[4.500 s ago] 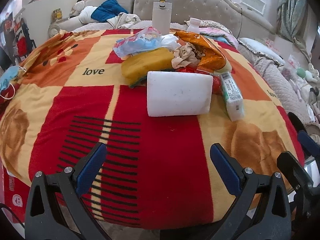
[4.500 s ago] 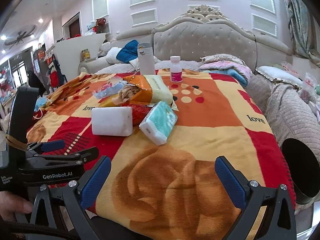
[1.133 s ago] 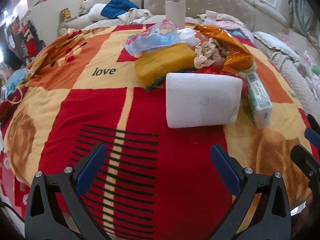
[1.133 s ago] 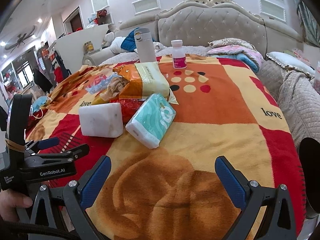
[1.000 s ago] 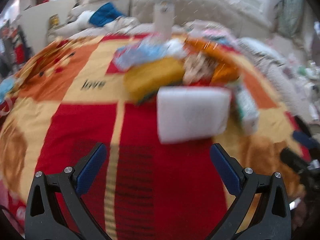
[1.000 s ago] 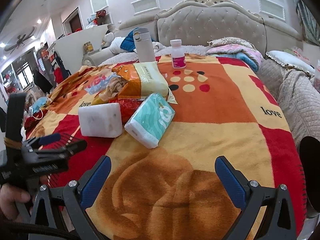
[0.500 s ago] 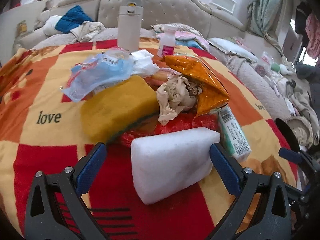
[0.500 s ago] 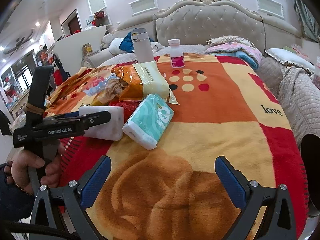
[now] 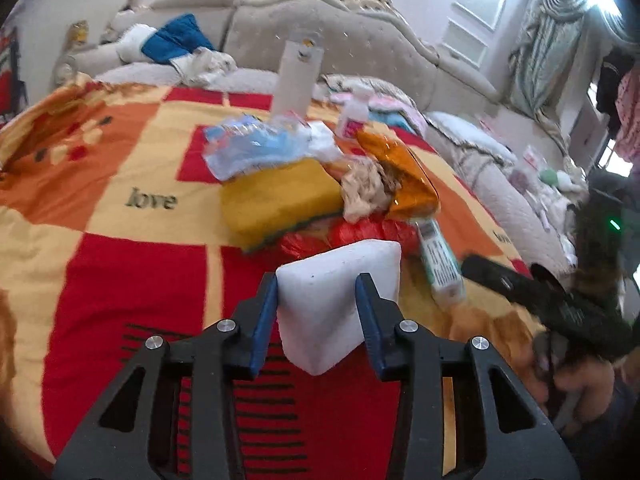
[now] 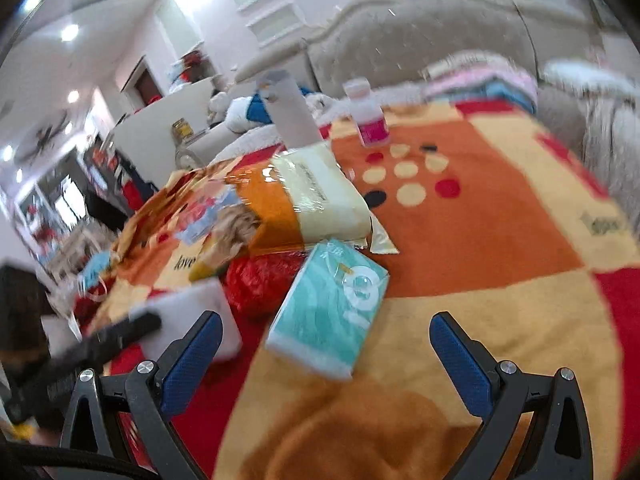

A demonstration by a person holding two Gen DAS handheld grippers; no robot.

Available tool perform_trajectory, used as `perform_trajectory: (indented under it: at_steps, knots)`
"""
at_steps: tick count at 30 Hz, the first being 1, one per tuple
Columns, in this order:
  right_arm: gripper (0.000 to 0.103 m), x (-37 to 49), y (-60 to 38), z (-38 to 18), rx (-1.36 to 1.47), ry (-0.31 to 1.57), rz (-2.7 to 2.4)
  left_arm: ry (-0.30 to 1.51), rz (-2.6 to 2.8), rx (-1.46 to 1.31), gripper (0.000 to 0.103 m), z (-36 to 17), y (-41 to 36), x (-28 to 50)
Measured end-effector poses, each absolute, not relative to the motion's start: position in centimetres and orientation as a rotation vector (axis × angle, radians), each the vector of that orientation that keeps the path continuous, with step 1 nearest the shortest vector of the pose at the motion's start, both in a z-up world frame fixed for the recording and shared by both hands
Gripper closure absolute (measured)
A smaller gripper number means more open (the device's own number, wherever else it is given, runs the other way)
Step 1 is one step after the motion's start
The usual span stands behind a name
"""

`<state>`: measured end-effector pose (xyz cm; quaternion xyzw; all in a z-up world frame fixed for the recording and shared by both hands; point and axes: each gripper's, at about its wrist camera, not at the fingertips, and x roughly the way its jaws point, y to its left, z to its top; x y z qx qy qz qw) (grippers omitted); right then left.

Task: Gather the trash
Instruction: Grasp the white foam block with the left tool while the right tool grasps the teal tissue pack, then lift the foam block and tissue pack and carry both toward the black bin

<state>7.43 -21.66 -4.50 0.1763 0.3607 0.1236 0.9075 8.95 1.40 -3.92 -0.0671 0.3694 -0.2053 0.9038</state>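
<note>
Underneath everything lies the blanket (image 9: pixel 120 264), a red, orange and yellow patchwork with "love" printed on it, spread in front of a tufted headboard (image 9: pixel 360 68). Near its middle sits a heap of trash: an orange bag (image 10: pixel 276 208) with a cream end, a yellow sponge (image 9: pixel 280 200) beside it, a crumpled blue wrapper (image 9: pixel 256 148) on the sponge's far side, a red bag (image 10: pixel 260 280) squashed under the pile, and a wad of brown paper (image 9: pixel 364 192) spilling from the orange bag's mouth. The tissue pack (image 10: pixel 332 316), teal and white, lies tilted against the near edge of the heap, touching the red bag. Behind the heap stand a tall white flask (image 9: pixel 296 80) and a small bottle (image 10: pixel 370 116) with a pink label, both upright and blurred. The white block (image 9: pixel 340 288) is at the near side of the pile, pinched between the blue pads of the left gripper (image 9: pixel 318 316), one pad on each side face; whether it has left the blanket I cannot tell. The right gripper (image 10: pixel 326 354) hangs with its fingers spread wide, nothing between them, the tissue pack just ahead and the left gripper's black arm crossing its left edge.
</note>
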Motion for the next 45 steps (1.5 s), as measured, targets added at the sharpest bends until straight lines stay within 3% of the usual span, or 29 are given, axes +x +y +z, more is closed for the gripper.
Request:
perform_trajectory:
  at_steps: [3,6,10,14,18,20,25,38,42,45]
  knots:
    - [0.0,9.1,-22.0,-5.9,0.457,0.808,0.23,0.765,-0.434,-0.11,0.065,-4.2,0.8,9.0]
    - [0.007,9.8,-21.7,-6.1,0.459,0.821,0.226,0.761,-0.444,-0.122,0.059,-4.0,0.7,9.2]
    - [0.04,10.0,-20.1,-6.1,0.368,0.842,0.253,0.76,-0.478,-0.132,0.042,-3.9,0.3,9.3]
    - [0.05,9.8,-19.5,-6.1,0.31,0.836,0.259,0.759,-0.475,-0.109,0.039,-4.3,-0.4,9.2]
    - [0.054,9.3,-19.3,-6.0,0.26,0.829,0.273,0.77,-0.445,-0.125,0.042,-4.6,-0.2,9.2]
    - [0.055,9.0,-19.2,-5.9,0.235,0.827,0.276,0.769,-0.416,-0.116,0.058,-4.6,-0.2,9.0]
    - [0.055,8.1,-19.9,-5.1,0.195,0.804,0.262,0.765,-0.371,-0.151,0.067,-3.8,0.8,8.4]
    - [0.055,4.8,-22.9,-3.7,0.214,0.763,0.234,0.781,-0.509,-0.122,0.064,-3.9,-2.0,4.6]
    - [0.055,4.3,-23.3,-3.8,0.205,0.774,0.232,0.758,-0.563,-0.107,0.048,-3.7,-2.7,3.2]
    - [0.055,4.2,-23.9,-3.8,0.214,0.771,0.223,0.76,-0.58,-0.098,0.047,-3.6,-3.1,2.9]
